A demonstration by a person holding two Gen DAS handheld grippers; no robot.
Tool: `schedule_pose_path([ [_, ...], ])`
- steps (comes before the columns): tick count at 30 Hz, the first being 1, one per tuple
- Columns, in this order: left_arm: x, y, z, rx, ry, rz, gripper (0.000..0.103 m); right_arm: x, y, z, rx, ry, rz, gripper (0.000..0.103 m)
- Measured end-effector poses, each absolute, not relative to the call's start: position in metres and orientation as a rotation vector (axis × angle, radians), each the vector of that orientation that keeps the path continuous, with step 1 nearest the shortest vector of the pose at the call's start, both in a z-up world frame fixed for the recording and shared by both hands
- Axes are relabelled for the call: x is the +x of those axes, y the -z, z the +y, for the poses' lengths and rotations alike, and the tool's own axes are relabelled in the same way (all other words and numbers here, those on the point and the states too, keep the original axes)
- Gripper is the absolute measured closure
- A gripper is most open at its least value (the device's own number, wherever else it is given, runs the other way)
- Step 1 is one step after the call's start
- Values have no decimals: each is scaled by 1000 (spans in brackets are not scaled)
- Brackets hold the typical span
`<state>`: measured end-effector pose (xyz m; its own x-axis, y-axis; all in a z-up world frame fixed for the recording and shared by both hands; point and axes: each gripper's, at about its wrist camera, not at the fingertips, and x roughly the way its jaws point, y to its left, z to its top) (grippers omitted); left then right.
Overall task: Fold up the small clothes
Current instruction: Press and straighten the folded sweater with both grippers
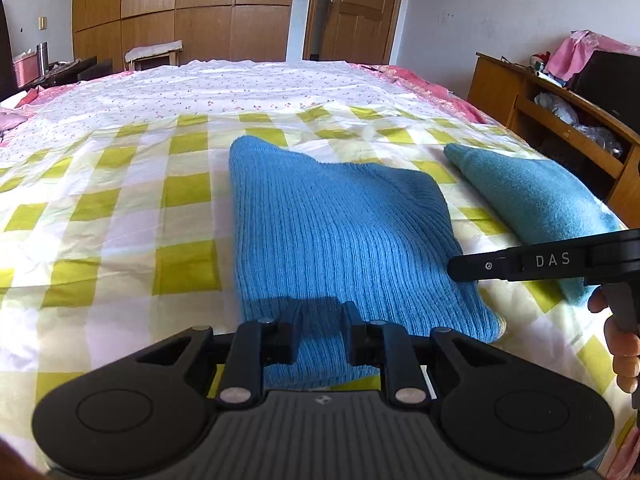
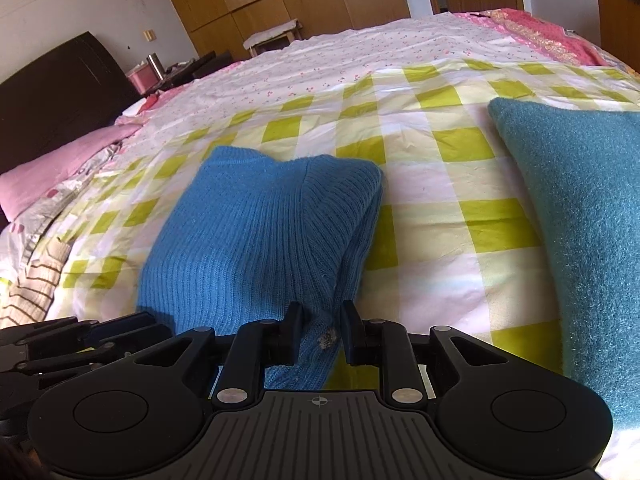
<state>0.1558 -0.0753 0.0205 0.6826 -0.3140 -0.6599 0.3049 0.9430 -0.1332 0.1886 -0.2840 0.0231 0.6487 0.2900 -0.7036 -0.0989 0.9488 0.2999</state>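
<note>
We have the blue knit garment [image 1: 340, 240] lying partly folded on the bed [image 1: 120, 208], its near edge pinched in both the left gripper [image 1: 322, 334] and the right gripper [image 2: 322, 334] — each narrowed onto cloth. Mid-fold, we judge (a teal piece [image 2: 580, 220] waits beside) — next, carry this edge over to the far edge evenly.

A home bedroom. A wide bed [image 1: 120, 184] under a green-checked and floral sheet fills the middle of both views. Tall wooden wardrobes [image 1: 180, 8] and a panelled door [image 1: 356, 8] line the top, a dark headboard [image 2: 52, 96] stands at left, and a cluttered wooden desk [image 1: 552, 112] at right.
</note>
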Motion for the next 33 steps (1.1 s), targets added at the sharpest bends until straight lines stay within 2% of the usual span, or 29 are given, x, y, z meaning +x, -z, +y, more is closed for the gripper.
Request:
schedule_pose_path([
  [8, 168, -38, -80, 10, 321, 709, 77, 180, -44, -275, 246, -278, 753, 81],
  [19, 181, -19, -97, 65, 303, 759, 77, 187, -18, -259, 158, -292, 830, 82],
  [33, 182, -13, -102, 95, 303, 775, 77, 191, -14, -264, 174, -278, 843, 83],
])
